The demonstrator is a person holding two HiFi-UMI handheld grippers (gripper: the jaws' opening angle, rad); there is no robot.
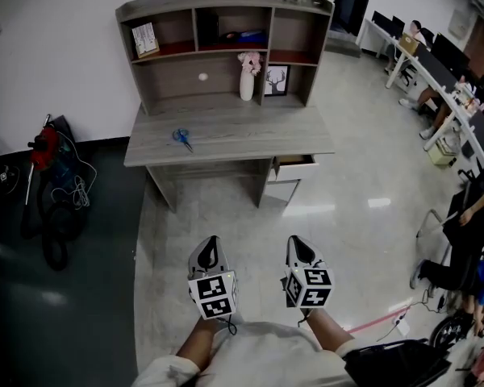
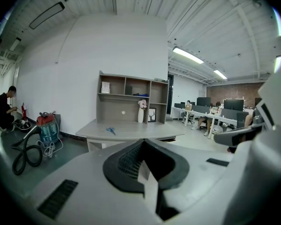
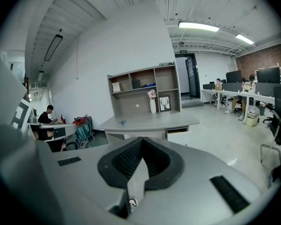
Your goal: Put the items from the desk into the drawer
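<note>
On the bench [image 1: 250,139] top: blue scissors [image 1: 182,139] lie left of the middle, about midway between the back and front edges.
Toward the right back corner: a white vase [image 1: 247,83] and a small framed picture [image 1: 277,80] stand side by side.
Drawer [image 1: 294,166]: under the right front corner, pulled partly out; its inside cannot be seen.
Left hand-held gripper [image 1: 210,244]: jaws together with nothing between them, over the floor, well apart from the bench.
Right hand-held gripper [image 1: 299,243]: jaws closed and empty, just beside the left one.
Progress: apparently at the start, since nothing looks stowed and the scissors are untouched.
Left to do: approach the bench, pick up the scissors, and place them in the drawer, which may need pulling wider first.
</note>
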